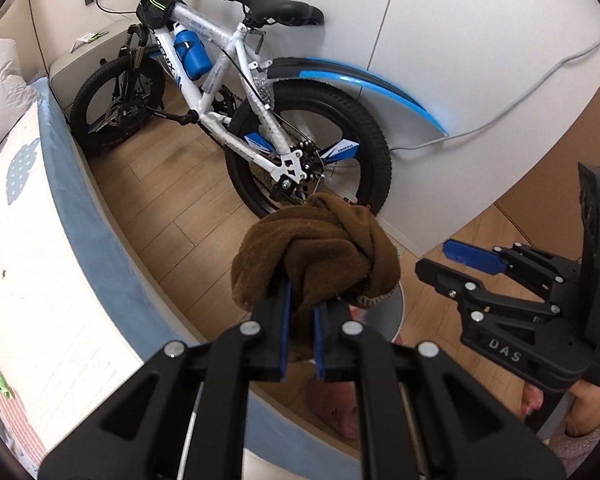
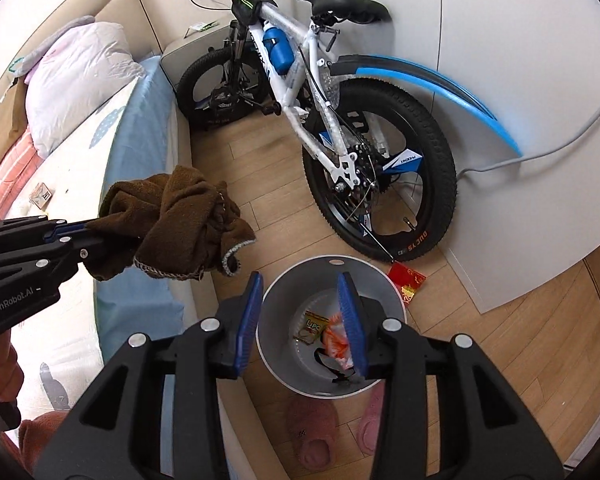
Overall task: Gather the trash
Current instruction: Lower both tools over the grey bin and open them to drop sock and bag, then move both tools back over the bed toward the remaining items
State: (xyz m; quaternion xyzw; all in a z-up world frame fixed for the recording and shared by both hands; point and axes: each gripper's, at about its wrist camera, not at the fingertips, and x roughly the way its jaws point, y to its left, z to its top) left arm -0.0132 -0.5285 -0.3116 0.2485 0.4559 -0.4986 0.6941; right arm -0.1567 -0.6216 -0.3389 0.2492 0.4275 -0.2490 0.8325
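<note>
**Cloth to the bin, then the red packet**

Your left gripper (image 1: 300,344) is clamped tight on the brown cloth (image 1: 320,256); the cloth hangs bunched in front of the pads, in the air beside the bed edge (image 2: 140,264) and not yet over the bin (image 2: 276,360). Your right gripper (image 2: 300,320) is part open w/ nothing between the pads; it hovers right above the bin mouth.

The bin stands on the floor (image 2: 480,340) near the bed corner and already has a yellow pack (image 2: 314,326) and an orange wrapper (image 2: 336,344) inside. A red packet (image 2: 410,280) lies on the floor just beside the bin, near the rear tire of the bike (image 2: 380,184).

I think the step now is the drop of the cloth. Some advice:
- Move the right gripper away first, bc it blocks the bin mouth.
- Bring the left one over the bin centre before you open. The cloth is wide and soft, so a loose end can catch on the rim.
- Go low, open fully, and give a small shake if the fabric sticks to the pads.
- After that, the red packet is flat on the floor; approx. a steep approach at one edge will be needed.
- Mind the slippers (image 2: 312,432) just beside the bin.
</note>
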